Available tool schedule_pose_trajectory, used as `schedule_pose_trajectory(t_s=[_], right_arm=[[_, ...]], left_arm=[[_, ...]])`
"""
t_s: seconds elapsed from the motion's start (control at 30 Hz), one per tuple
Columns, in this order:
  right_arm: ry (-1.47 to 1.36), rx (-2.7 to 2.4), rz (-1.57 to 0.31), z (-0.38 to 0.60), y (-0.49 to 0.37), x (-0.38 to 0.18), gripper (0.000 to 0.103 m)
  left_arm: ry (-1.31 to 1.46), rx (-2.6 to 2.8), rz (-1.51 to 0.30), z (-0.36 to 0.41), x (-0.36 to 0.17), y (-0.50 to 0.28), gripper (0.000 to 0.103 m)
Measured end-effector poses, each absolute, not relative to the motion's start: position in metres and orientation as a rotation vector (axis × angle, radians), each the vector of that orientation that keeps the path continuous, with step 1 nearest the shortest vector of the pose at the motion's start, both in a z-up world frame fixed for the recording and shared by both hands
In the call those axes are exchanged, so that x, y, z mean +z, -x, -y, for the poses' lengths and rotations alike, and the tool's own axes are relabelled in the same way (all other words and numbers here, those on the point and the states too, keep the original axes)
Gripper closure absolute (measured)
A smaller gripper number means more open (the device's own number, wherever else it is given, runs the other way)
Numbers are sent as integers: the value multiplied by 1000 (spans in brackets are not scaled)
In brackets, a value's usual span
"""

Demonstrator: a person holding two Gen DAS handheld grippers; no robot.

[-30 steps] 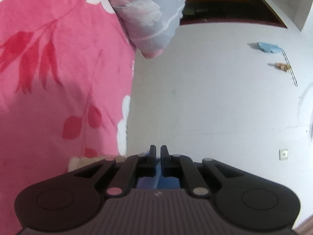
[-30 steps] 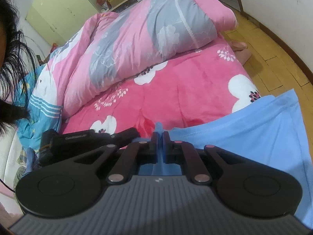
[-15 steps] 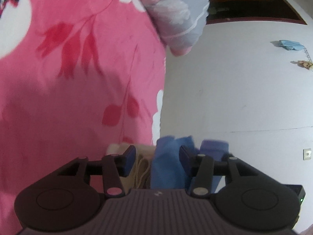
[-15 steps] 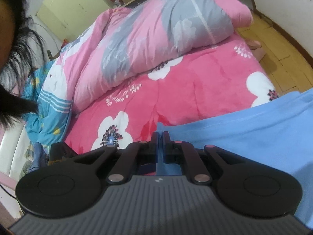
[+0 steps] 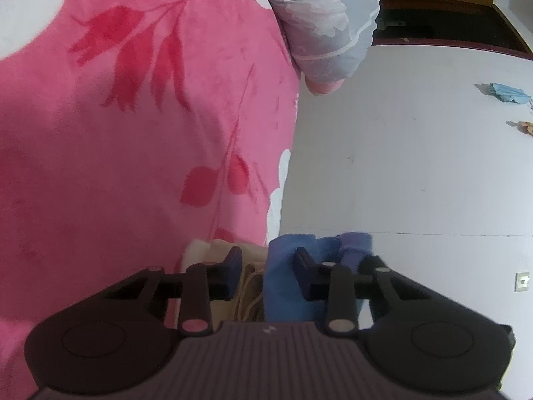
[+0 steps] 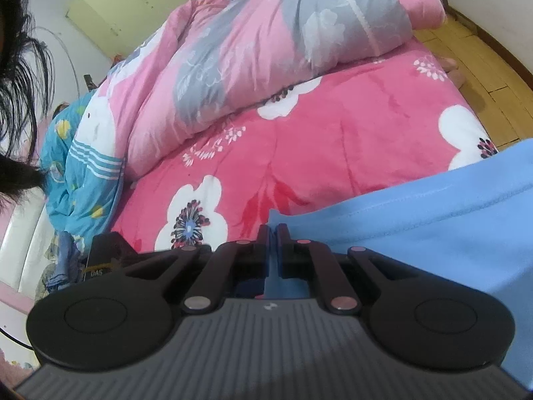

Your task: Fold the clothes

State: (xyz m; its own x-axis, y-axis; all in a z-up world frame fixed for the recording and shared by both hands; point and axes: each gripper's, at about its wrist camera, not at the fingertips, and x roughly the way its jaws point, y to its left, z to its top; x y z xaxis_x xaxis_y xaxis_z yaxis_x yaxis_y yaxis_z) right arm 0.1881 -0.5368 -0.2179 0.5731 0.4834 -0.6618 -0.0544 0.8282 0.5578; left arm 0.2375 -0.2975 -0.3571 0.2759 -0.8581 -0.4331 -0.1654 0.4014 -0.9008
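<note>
A light blue garment (image 6: 433, 226) hangs at the right of the right wrist view, above the pink floral bedspread (image 6: 333, 140). My right gripper (image 6: 273, 231) is shut on its upper edge. In the left wrist view my left gripper (image 5: 268, 256) stands open. Blue cloth (image 5: 289, 280) hangs loose between and behind its fingers, with a beige garment (image 5: 220, 253) beside it. The pink bedspread (image 5: 133, 133) fills the left of that view.
A rolled pink and grey quilt (image 6: 266, 50) lies across the far side of the bed, with a teal patterned quilt (image 6: 76, 166) at the left. A person's dark hair (image 6: 16, 83) is at the left edge. White wall (image 5: 399, 150) and wooden floor (image 6: 483, 66) border the bed.
My left gripper has opened and let go of the blue cloth. My right gripper stays shut on the garment, and its view has shifted a little across the bed.
</note>
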Motion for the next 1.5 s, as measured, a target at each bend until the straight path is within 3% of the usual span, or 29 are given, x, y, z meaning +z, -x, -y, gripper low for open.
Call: schedule_pose_trajectory(t_s=[0.2, 0.23, 0.27, 0.33, 0.57, 0.63, 0.73, 0.93, 1.1, 1.23, 1.37, 1.47, 1.5], right_arm=[[-554, 332, -911, 547, -185, -214, 95], [-564, 330, -908, 551, -184, -211, 90], [-575, 329, -905, 554, -183, -209, 79], [-595, 326, -899, 561, -181, -204, 72], [-669, 315, -878, 587, -174, -187, 73], [-688, 312, -872, 594, -171, -182, 79], [-552, 314, -960, 592, -162, -184, 86], [-470, 284, -943, 600, -147, -189, 86], [-418, 143, -879, 639, -139, -184, 84], [-376, 32, -826, 671, -132, -180, 72], [-391, 20, -809, 696, -146, -195, 72], [-399, 24, -823, 701, -157, -206, 72], [-402, 25, -828, 703, -161, -210, 73]], left_arm=[[1112, -597, -1212, 295, -356, -241, 67], [1112, -586, -1210, 294, -356, -241, 66], [1112, -575, -1209, 292, -356, -241, 66], [1114, -551, -1196, 285, -354, -241, 65], [1010, -549, -1149, 268, -320, -229, 61], [955, -595, -1159, 274, -306, -218, 59], [880, -610, -1169, 290, -299, -210, 59], [730, -625, -1183, 322, -288, -194, 64], [627, -626, -1189, 345, -281, -184, 66], [638, -605, -1163, 344, -276, -193, 66], [624, -607, -1143, 351, -273, -203, 66], [610, -590, -1139, 355, -276, -207, 75], [609, -582, -1136, 355, -276, -208, 82]])
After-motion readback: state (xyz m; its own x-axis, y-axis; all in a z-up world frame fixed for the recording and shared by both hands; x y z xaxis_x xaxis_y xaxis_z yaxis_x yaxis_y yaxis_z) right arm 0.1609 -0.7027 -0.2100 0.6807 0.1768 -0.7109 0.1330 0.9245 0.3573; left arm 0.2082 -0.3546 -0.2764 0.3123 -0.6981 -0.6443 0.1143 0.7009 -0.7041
